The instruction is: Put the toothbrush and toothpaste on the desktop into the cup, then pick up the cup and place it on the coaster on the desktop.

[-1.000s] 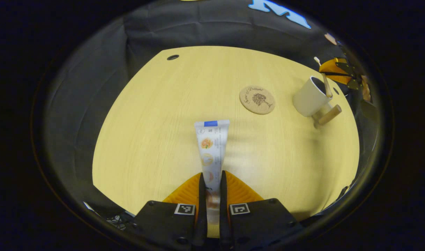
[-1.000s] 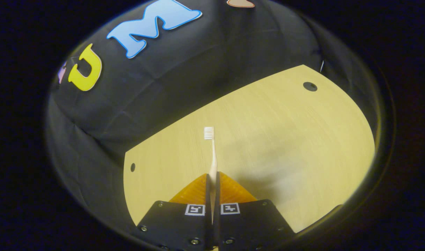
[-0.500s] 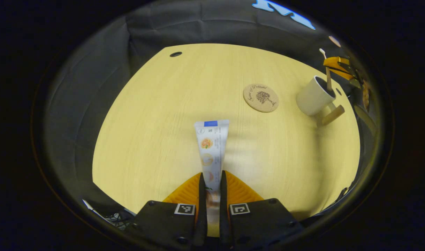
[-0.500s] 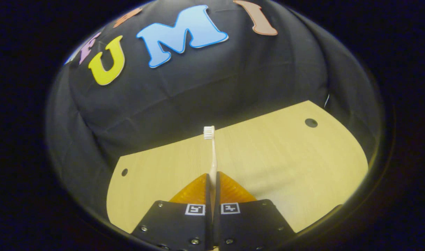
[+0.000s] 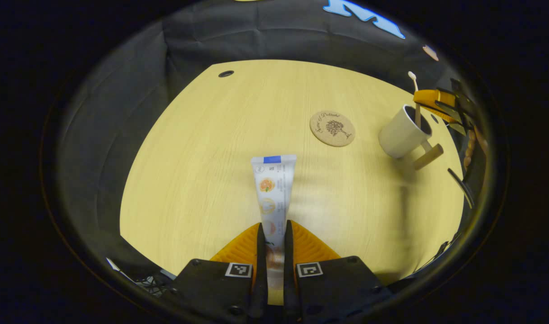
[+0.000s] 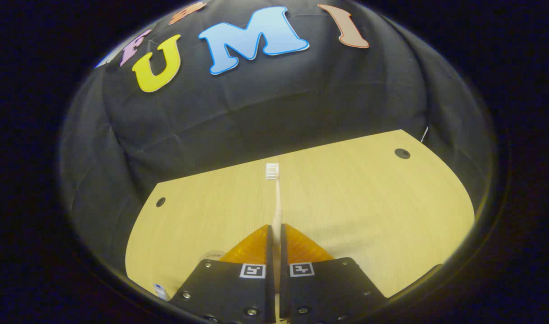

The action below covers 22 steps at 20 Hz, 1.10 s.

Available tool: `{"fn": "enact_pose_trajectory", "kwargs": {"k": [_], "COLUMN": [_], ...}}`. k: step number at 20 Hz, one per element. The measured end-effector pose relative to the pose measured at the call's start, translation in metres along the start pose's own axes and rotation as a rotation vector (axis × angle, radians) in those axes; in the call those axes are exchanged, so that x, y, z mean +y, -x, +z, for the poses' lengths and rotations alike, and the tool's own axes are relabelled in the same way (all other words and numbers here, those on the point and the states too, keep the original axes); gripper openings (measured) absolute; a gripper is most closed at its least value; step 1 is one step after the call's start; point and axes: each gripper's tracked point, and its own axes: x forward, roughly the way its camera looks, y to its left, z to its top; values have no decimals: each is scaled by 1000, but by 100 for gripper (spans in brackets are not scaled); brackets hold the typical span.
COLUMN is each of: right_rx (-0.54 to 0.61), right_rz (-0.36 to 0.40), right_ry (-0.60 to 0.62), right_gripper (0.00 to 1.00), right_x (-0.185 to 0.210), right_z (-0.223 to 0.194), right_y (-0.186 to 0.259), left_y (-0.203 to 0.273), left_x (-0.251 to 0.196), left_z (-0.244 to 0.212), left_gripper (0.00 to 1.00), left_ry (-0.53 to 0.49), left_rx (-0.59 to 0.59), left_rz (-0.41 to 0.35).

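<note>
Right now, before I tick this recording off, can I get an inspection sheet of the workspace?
Surface: pale wooden desktop, two grommet holes.
Job's things: toothpaste and toothbrush both lifted; cup standing beside the coaster, not on it.
Clutter: nothing seen.
Grippers: left gripper shut on toothpaste; right gripper shut on toothbrush, its end over the cup.
Cables: wires at the desk's near edge.
Surroundings: black cloth wall.

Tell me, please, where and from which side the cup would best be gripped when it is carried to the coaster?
Probably by the cup's wooden handle: it juts out sideways on the side away from the coaster, a straight peg two fingers could close across. The toothbrush stands over the mouth, so a rim pinch looks crowded.
</note>
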Motion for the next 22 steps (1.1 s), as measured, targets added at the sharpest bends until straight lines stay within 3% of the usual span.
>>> {"fn": "enact_pose_trajectory", "kwargs": {"k": [12,17,22], "right_rx": [-2,-36,-39], "right_rz": [8,-36,-114], "right_ry": [77,57,24], "right_gripper": [10,10,10], "right_x": [-9,-39,-83], "right_z": [-18,-12,-19], "right_y": [62,90,114], "left_y": [15,34,65], "left_x": [-21,-49,-100], "left_z": [21,65,122], "left_gripper": [22,22,22], "left_ry": [-39,-78,-126], "left_rx": [-110,-266,-427], "left_rz": [-49,-98,-196]}}
